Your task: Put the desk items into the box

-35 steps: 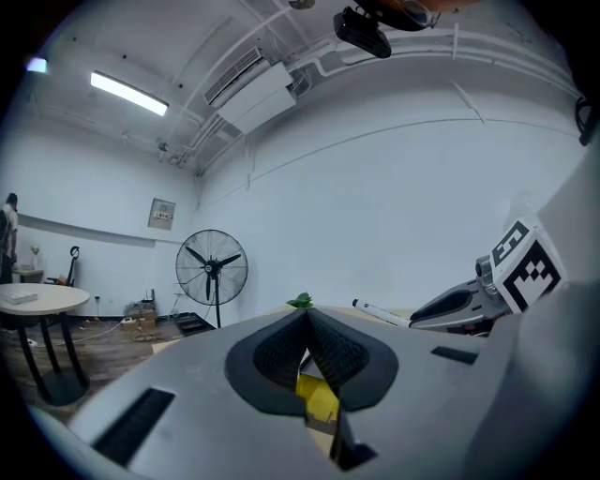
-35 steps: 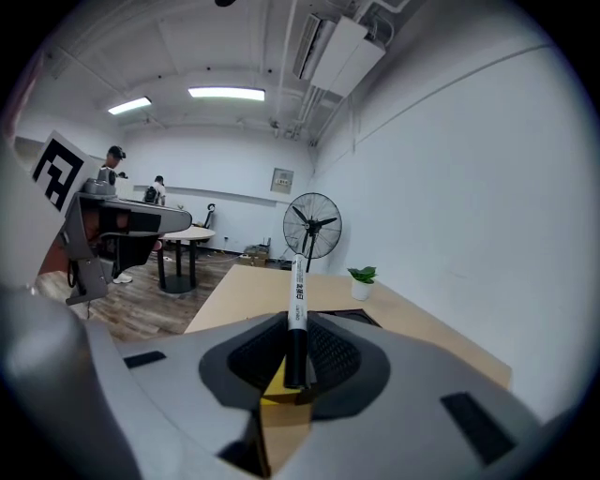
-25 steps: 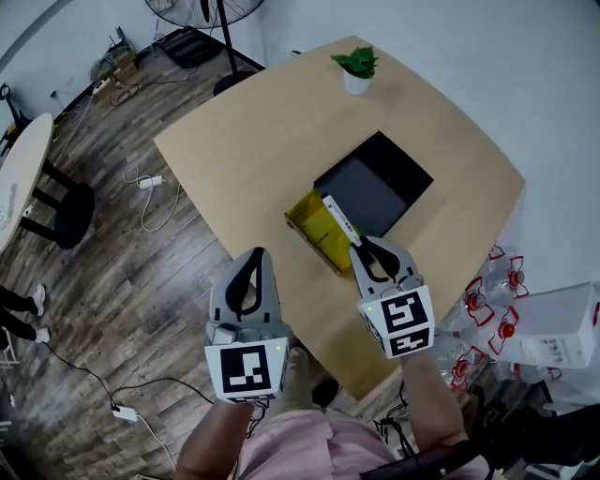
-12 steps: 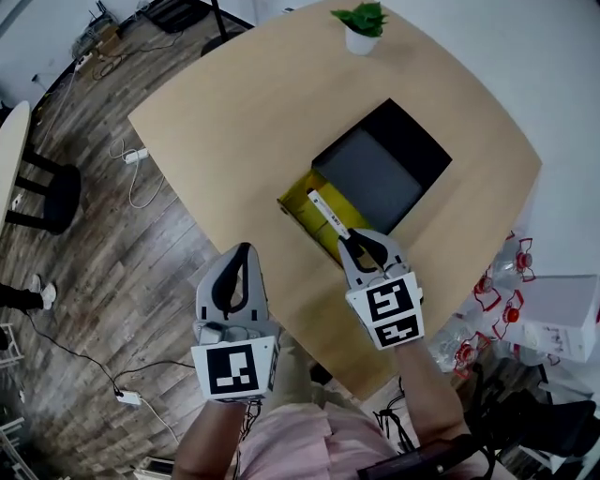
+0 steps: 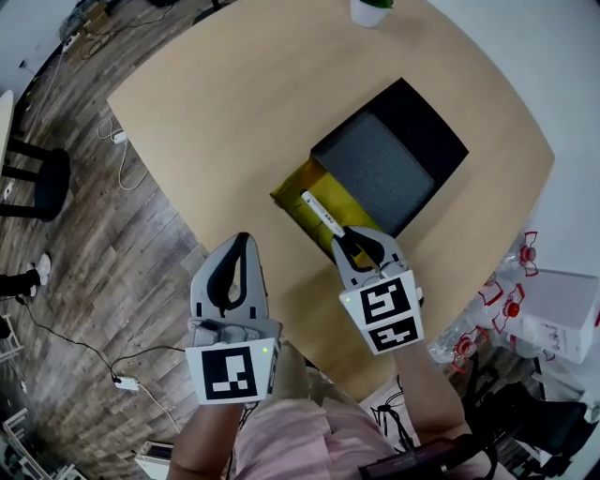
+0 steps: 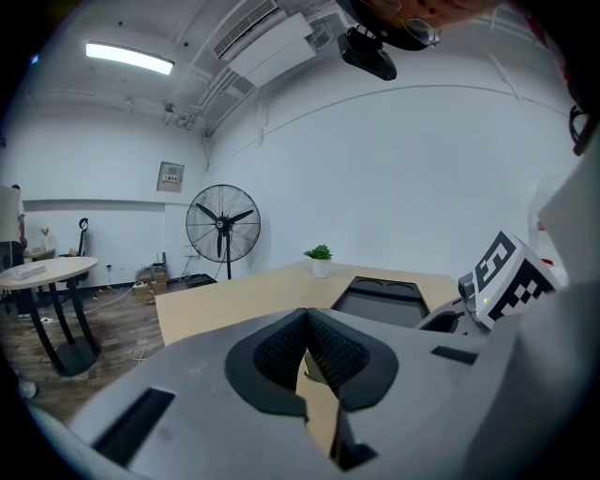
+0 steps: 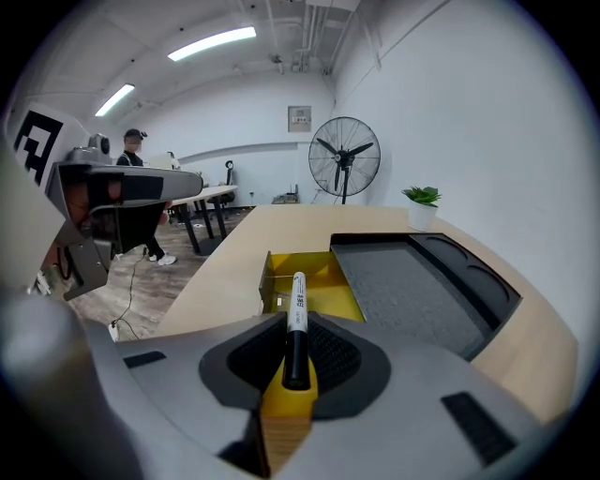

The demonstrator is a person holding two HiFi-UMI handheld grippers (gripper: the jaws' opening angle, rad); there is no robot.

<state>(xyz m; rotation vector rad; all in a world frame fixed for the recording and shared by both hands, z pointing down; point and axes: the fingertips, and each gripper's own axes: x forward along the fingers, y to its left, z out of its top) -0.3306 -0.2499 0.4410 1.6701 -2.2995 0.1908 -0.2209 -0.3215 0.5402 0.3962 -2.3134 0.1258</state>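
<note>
A yellow box [image 5: 302, 190] sits open on the wooden worktop [image 5: 234, 103], its yellow floor showing. It touches a black tray [image 5: 427, 127] whose well is filled with a grey pad [image 5: 386, 167]. A potted plant [image 5: 371, 9] stands at the far edge, well apart from both.

The marker [image 5: 322, 215] has a white barrel with dark print and a black end. It is in the air over the near part of the box, and its white end points across the box.

The right claw [image 5: 356, 244] is closed narrowly on the marker. In the right gripper view its ribbed pads [image 7: 330, 353] clamp the black end while the white barrel sticks out forward.

The left claw [image 5: 240, 255] hangs by the worktop's near edge, apart from the box. In the left gripper view its jaws meet, with nothing between them.
</note>
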